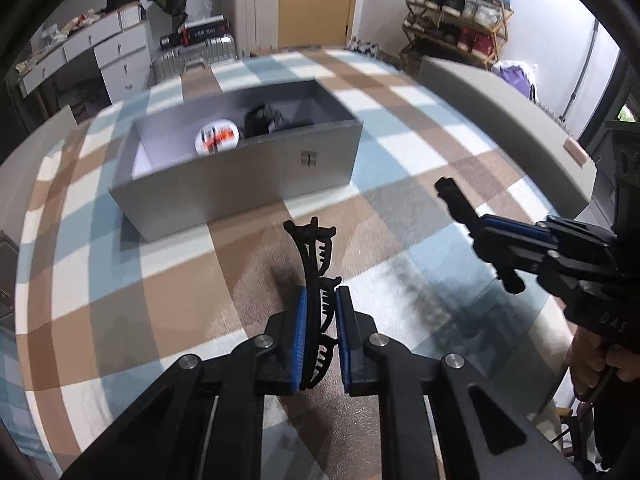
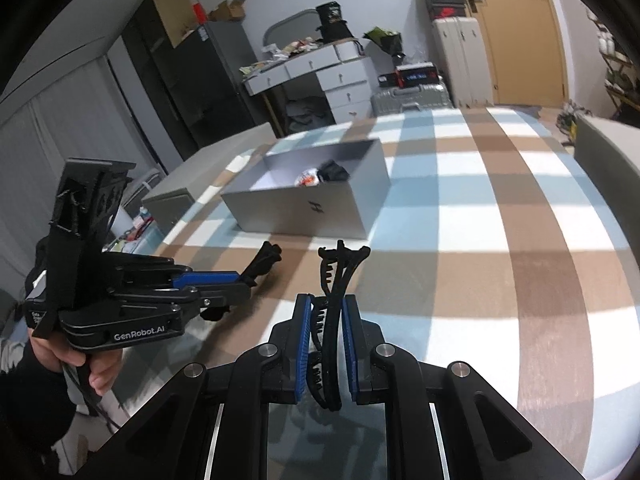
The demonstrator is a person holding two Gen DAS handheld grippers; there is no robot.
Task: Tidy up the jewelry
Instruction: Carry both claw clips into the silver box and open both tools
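Note:
My left gripper [image 1: 322, 300] is shut on a black toothed hair clip [image 1: 316, 264], held above the checked bedspread. It also shows in the right wrist view [image 2: 244, 276], with the clip's tip [image 2: 266, 256] sticking out. My right gripper [image 2: 326, 306] is shut on a second black hair clip [image 2: 338, 276]; it also shows in the left wrist view [image 1: 476, 220]. An open grey box [image 1: 256, 184] lies ahead, holding a white round tin [image 1: 217, 137] and a black bundle [image 1: 262, 118]. The box also shows in the right wrist view [image 2: 312, 208].
The checked brown, blue and white bedspread [image 1: 400, 208] covers the bed. A grey bed frame edge [image 1: 500, 120] runs at the right. Beyond the bed stand white drawers [image 1: 120, 56], suitcases [image 1: 192, 56] and a shoe rack [image 1: 460, 20].

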